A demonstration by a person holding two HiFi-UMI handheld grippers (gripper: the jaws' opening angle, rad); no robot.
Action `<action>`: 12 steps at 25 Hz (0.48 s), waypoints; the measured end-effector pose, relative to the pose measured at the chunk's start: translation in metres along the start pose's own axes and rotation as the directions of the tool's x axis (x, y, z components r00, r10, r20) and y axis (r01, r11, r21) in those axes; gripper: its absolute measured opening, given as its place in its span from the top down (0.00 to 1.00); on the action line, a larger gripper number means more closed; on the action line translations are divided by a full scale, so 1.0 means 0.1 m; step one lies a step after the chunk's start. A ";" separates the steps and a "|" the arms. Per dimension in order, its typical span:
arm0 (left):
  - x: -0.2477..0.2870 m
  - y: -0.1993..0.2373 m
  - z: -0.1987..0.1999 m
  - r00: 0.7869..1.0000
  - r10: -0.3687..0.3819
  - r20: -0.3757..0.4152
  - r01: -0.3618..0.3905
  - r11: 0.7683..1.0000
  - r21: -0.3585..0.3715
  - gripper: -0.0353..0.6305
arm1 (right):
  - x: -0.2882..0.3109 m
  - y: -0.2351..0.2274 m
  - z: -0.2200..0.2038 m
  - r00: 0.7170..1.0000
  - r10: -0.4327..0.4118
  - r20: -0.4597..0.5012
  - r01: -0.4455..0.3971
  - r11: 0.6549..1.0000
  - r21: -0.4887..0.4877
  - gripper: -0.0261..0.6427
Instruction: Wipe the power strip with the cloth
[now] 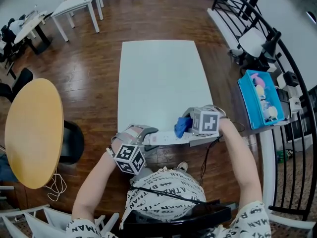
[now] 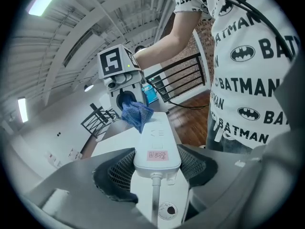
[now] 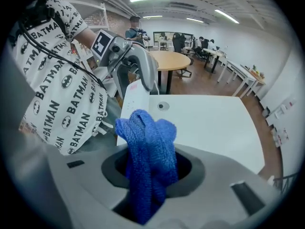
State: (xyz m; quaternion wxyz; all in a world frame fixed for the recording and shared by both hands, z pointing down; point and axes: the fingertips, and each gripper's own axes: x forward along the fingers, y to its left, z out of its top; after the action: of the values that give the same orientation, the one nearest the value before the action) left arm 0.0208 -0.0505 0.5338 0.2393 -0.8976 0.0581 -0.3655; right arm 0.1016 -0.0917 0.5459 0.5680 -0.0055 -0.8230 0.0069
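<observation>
A white power strip (image 1: 166, 138) lies lengthwise along the near edge of the white table (image 1: 161, 83). My left gripper (image 1: 148, 135) is shut on its cord end. In the left gripper view both dark pads press the sides of the strip (image 2: 157, 144), which carries a small pink label. My right gripper (image 1: 187, 125) is shut on a bunched blue cloth (image 1: 182, 126) that rests on the strip's far end. The cloth (image 3: 147, 156) fills the right gripper's jaws (image 3: 150, 168), with the strip (image 3: 135, 99) and the left gripper (image 3: 138, 66) beyond it.
A round wooden table (image 1: 32, 130) stands to the left and a blue tray (image 1: 245, 95) with small items to the right, beside a black railing (image 1: 292, 78). A black cable (image 1: 205, 157) hangs off the table's near edge. More white tables (image 1: 79, 4) stand far off.
</observation>
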 end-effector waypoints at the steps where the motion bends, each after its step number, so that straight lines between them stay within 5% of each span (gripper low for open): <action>1: -0.01 0.00 0.00 1.000 0.003 -0.001 -0.003 1.000 0.000 0.54 | -0.02 -0.01 -0.07 1.000 -0.004 -0.008 0.004 1.000 0.008 0.75; 12: -0.14 0.12 -0.08 0.999 0.047 -0.007 -0.047 0.998 -0.028 0.54 | -0.18 -0.03 -0.83 0.998 -0.037 -0.044 0.042 0.990 0.136 0.75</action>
State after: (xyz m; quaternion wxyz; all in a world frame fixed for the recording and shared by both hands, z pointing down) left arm 0.0065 -0.0604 0.5242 0.2348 -0.8983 0.0851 -0.3616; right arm 0.1853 -0.0943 0.5590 0.5839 0.0498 -0.8087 0.0521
